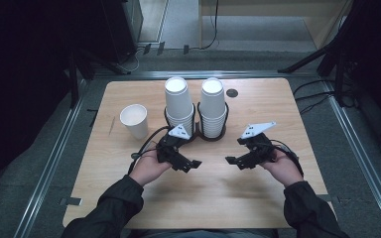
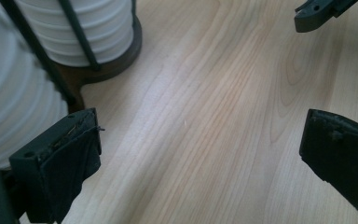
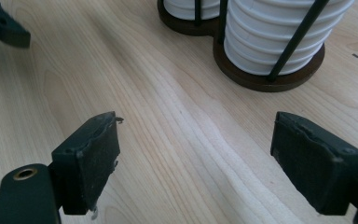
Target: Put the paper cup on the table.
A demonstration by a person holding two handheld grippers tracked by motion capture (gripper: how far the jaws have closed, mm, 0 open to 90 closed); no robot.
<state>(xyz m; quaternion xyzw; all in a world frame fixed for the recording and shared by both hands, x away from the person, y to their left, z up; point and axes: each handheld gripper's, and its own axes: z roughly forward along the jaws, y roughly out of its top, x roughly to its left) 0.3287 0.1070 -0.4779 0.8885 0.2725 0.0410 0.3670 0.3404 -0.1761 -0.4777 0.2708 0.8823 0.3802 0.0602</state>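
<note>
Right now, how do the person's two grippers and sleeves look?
Both the left gripper and the right gripper are black, each with two blocky padded jaws, a pale grey three-cornered plate with dark marks on top, and a black cable. The sleeves are dark.

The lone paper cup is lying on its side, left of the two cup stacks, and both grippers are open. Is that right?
Not quite. The high view shows the lone paper cup standing upright, mouth up, left of the two cup stacks. The left gripper and right gripper are open.
</note>
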